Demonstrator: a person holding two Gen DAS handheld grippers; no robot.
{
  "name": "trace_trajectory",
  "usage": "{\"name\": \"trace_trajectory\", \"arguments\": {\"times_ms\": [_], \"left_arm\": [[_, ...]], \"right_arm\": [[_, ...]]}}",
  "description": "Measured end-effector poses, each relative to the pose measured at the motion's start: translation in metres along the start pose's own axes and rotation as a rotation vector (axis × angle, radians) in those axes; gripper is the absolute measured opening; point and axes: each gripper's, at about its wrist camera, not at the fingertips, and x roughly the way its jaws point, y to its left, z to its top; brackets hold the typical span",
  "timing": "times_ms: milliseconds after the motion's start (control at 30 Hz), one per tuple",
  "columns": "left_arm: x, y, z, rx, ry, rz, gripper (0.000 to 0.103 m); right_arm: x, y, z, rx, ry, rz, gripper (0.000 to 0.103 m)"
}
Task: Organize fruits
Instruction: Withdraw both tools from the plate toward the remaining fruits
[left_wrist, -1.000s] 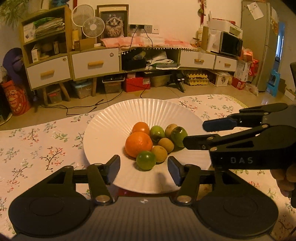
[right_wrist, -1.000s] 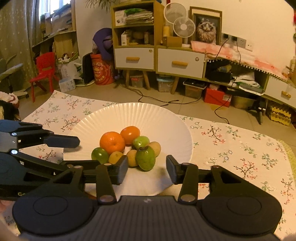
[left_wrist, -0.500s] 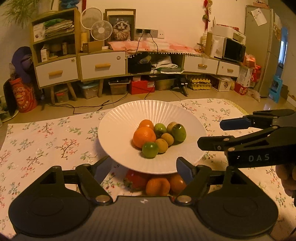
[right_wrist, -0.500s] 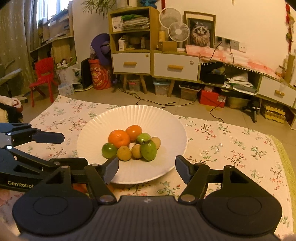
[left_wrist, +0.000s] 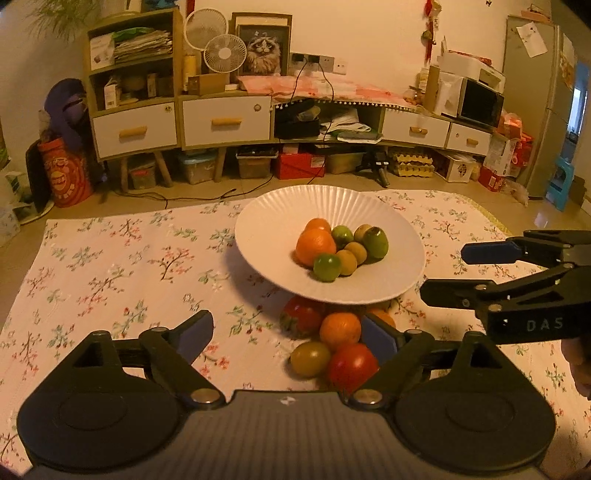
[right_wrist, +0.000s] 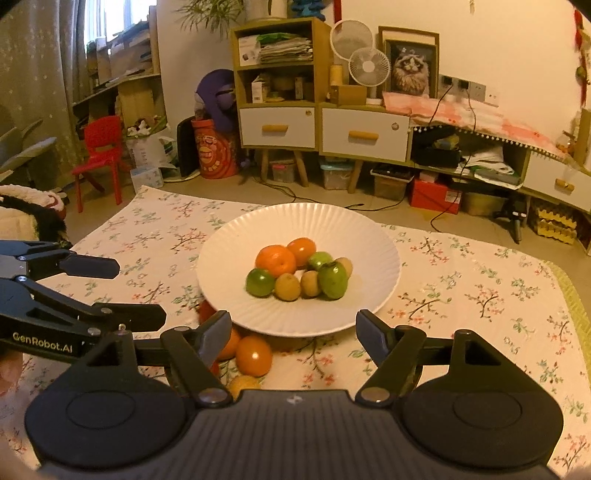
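Note:
A white ribbed plate (left_wrist: 280, 221) (right_wrist: 236, 243) on the floral tablecloth holds several fruits: a large orange (left_wrist: 315, 245) (right_wrist: 276, 260), green ones (left_wrist: 327, 267) (right_wrist: 259, 282) and small brown ones (right_wrist: 287, 286). Loose fruit lies on the cloth in front of the plate: a red tomato (left_wrist: 351, 363), an orange (left_wrist: 340, 329) (right_wrist: 253, 355) and a greenish tomato (left_wrist: 310, 358). My left gripper (left_wrist: 286, 334) is open and empty, near the loose fruit. My right gripper (right_wrist: 293, 332) is open and empty before the plate's near rim. Each gripper shows in the other's view.
The floral tablecloth (left_wrist: 110, 266) (right_wrist: 461, 295) spreads around the plate. Beyond the table stand cabinets with drawers (left_wrist: 225, 122), fans, a red chair (right_wrist: 98, 155) and floor clutter. The table's far edge lies just behind the plate.
Both grippers have drawn back from the plate and opened wider. The loose fruit in front of the plate has come into view.

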Motion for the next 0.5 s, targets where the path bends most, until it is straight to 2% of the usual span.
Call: {"name": "trace_trajectory", "arguments": {"times_ms": [267,500], "left_arm": [[-0.005,-0.002,-0.014,0.009,0.02,-0.003,0.095],[-0.009,0.002,-0.027,-0.007,0.039,-0.009,0.1]], "right_arm": [[-0.007,0.004,-0.011,0.006,0.013,0.005,0.08],[-0.009,0.002,-0.02,0.033,0.026,-0.011,0.094]]}}
